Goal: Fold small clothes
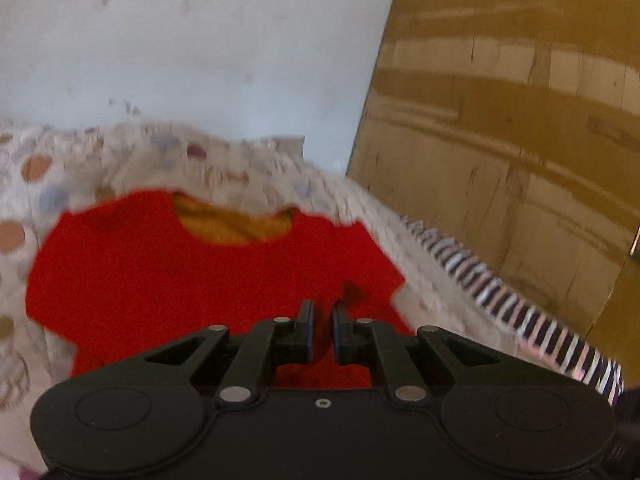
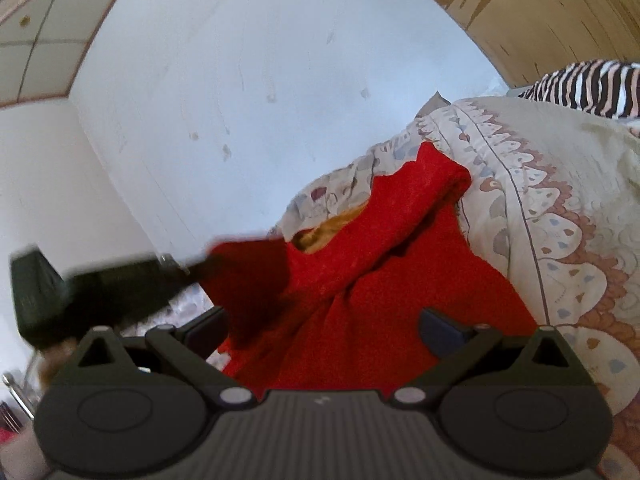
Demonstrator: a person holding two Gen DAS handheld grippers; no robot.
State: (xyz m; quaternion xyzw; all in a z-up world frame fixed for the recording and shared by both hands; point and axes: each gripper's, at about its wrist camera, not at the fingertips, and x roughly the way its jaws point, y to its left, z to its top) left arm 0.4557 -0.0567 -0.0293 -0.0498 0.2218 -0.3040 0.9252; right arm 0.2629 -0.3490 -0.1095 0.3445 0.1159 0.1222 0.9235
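**Item: red child's top on a bed, mid-fold**

Object. One small red top (image 1: pixel 192 280), short-sleeved, with a mustard-yellow lining (image 1: pixel 236 228) showing in the neck opening. It lies on a patterned bedspread (image 1: pixel 44 184), neckline toward the far edge of the bed, next to the white wall (image 1: pixel 200 40). In the right wrist view one side of the garment is raised and folded over the body, so a thick roll runs across it.

Left tongs (image 1: pixel 322 330). Nearly closed, a narrow gap between the pads, low over the lower body of the top. I cannot tell whether any cloth is pinched. A dark, blurred tool (image 2: pixel 100 284) in the right wrist view reaches the lifted red edge; it is probably this same gripper.

Right tongs (image 2: pixel 324 330). Spread wide, nothing between them, above the hem end of the top.

Handling. Judged light, soft and limp, with a fuzzy, fleece-like face that should grip well and not slip. It will sag from any single hold. Best taken at a seam or doubled edge: shoulder, sleeve cuff or hem corner, one in each tool, so the fold stays straight.

Nearby. A striped cloth (image 1: pixel 520 312) lies along the right edge of the bed, beside a wooden panel (image 1: pixel 520 120).

Markings. No brand, label or legible writing visible.
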